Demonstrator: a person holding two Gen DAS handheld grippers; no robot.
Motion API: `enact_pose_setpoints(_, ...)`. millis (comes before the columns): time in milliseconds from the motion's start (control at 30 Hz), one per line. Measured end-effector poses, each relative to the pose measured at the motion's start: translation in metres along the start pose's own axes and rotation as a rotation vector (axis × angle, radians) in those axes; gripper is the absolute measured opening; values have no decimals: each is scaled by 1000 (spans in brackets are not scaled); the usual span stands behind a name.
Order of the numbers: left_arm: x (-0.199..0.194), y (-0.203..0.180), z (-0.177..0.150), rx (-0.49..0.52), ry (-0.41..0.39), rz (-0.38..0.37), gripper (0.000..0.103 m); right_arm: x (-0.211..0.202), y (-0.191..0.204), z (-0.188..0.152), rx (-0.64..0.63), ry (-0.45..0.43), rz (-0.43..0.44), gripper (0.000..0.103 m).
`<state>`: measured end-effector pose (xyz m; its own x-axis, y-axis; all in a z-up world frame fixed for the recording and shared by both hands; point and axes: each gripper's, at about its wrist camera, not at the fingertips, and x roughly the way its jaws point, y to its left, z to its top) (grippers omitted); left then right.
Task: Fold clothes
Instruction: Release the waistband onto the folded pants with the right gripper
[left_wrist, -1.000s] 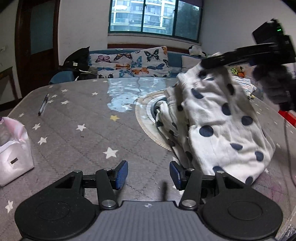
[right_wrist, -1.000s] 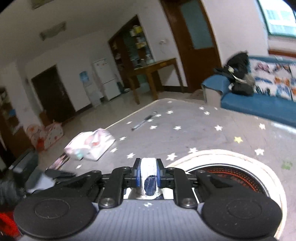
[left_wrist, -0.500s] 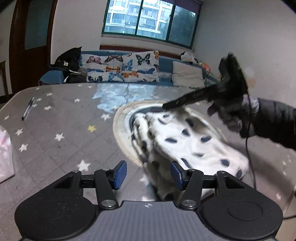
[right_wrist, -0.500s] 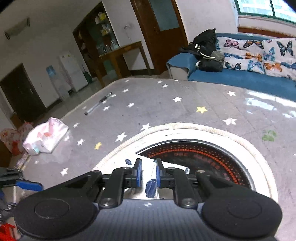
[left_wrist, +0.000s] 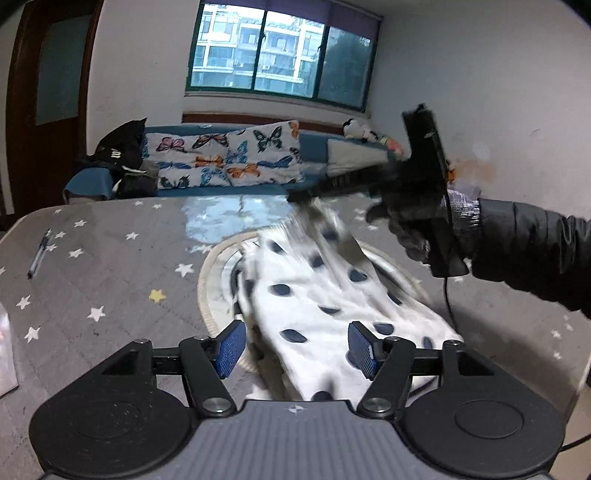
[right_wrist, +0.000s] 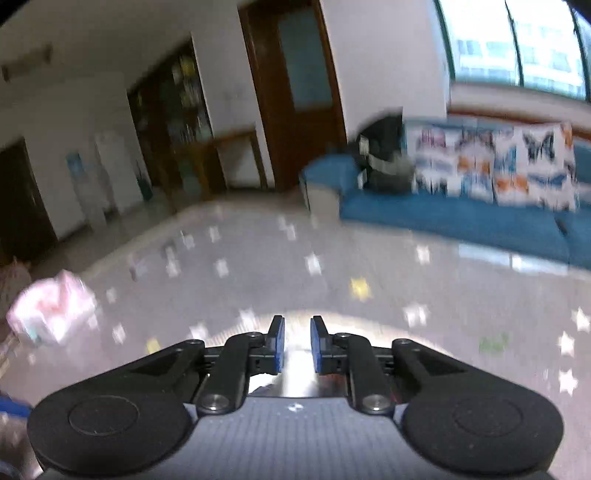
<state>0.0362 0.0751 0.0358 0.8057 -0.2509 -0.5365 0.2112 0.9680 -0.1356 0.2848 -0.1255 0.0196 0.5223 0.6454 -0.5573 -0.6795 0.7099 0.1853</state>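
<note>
Left tool (left_wrist: 295, 349): nearest the left wrist camera; its blue pads (left_wrist: 229, 348) stand apart and are opening, with the cloth lying below and between them, neither pad pressing on it.
Garment (left_wrist: 314, 314): white cloth with dark blue dots, lying on the counter just ahead of the left tool and running up and away as a blurred strip to the right tool.
Round mat (left_wrist: 207, 280): pale-rimmed ring on the counter, partly under the garment.
Counter (left_wrist: 110, 266): grey quilted cover with white stars and one yellow star.
Pen (left_wrist: 38, 254): lies alone near the counter's left edge, well apart from the garment.
Right tool (left_wrist: 295, 197): seen from the left wrist view, held above the far end of the garment by a gloved hand (left_wrist: 410, 218) in a dark sleeve; its tip meets the raised cloth.
Right tool, own view (right_wrist: 294, 345): pads nearly together with a narrow gap, opening slightly; a pale blur shows in the gap, and whether they pinch the cloth cannot be told.
Tissue pack (right_wrist: 55, 314): pink and white, on the counter's left side.
Sofa (left_wrist: 236, 162): blue, behind the counter, with butterfly cushions and a dark bag.
Window (left_wrist: 277, 55): in the far wall above the sofa.
</note>
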Motion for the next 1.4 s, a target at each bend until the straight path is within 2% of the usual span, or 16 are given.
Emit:
enact_pose_setpoints(67, -1, 3, 0, -5, -2, 1, 65, -1, 0, -2, -5, 12, -18, 15)
enact_pose_setpoints(167, -1, 1, 3, 2, -6, -4, 65, -8, 12, 1, -51, 32, 8, 15)
enact_pose_setpoints(333, 7, -13, 5, 25, -6, -73, 63, -4, 40, -6, -157, 139, 63, 15)
enact_pose_setpoints(433, 20, -23, 4, 59, 19, -106, 63, 6, 59, -12, -218, 161, 60, 15)
enact_pose_setpoints(600, 41, -31, -8, 96, 86, -112, 63, 36, 73, -15, -220, 184, 85, 15)
enact_pose_setpoints(767, 49, -22, -25, 72, 155, -76, 63, 31, 67, -6, -203, 167, 95, 17)
enact_pose_setpoints(867, 41, -21, -24, 55, 139, -87, 63, 12, 59, 2, -198, 139, 91, 29)
enact_pose_setpoints(1000, 35, -24, -13, 48, 92, -92, 64, 2, 45, 8, -186, 123, 38, 29)
enact_pose_setpoints(1033, 35, -26, -11, 51, 89, -105, 64, 1, 40, 9, -181, 123, 25, 33)
enact_pose_setpoints(1067, 35, -29, -10, 55, 87, -119, 64, 0, 36, 10, -174, 123, 13, 42)
enact_pose_setpoints(1100, 36, -32, -10, 57, 94, -128, 65, -1, 32, 10, -165, 125, 4, 43)
enact_pose_setpoints(1167, 36, -34, -13, 63, 116, -129, 65, -5, 20, 8, -136, 132, -18, 43)
enact_pose_setpoints(1233, 34, -35, -19, 52, 130, -89, 67, -10, 13, 2, -120, 141, -24, 44)
enact_pose_setpoints(1300, 28, -30, -21, 24, 125, -52, 68, -18, 9, -4, -117, 132, -29, 44)
enact_pose_setpoints(1400, 15, -30, -21, 1, 98, -56, 68, -29, 9, -13, -109, 117, -20, 44)
